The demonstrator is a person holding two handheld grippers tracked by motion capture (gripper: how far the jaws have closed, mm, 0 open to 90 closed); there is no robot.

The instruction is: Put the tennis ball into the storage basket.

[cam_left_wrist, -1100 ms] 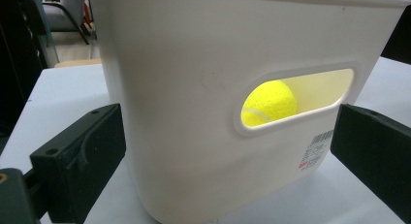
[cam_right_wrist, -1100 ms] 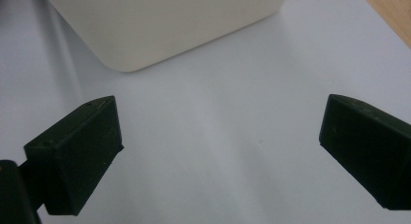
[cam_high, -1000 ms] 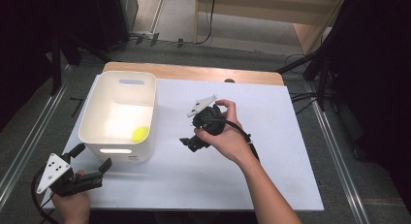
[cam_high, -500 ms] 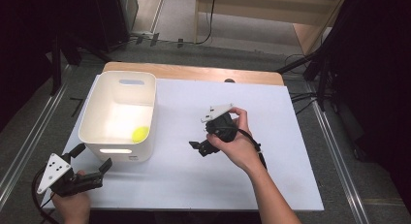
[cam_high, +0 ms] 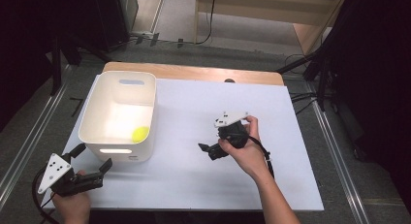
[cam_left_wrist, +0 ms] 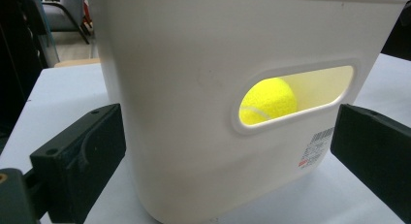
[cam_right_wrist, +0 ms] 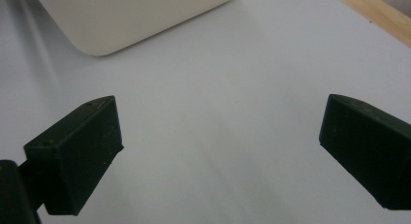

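Yellow tennis ball (cam_high: 140, 133) lies inside the white plastic bin (cam_high: 92, 112), near its front right corner, and shows through the bin's handle slot in the left claw view. The bin stands on the left part of the white worktop (cam_high: 194, 175). Just in front of it, the left claw (cam_high: 92, 161) gapes wide, gripping nothing. Well apart, mid-worktop, the right claw (cam_high: 209, 150) is spread wide too, empty.
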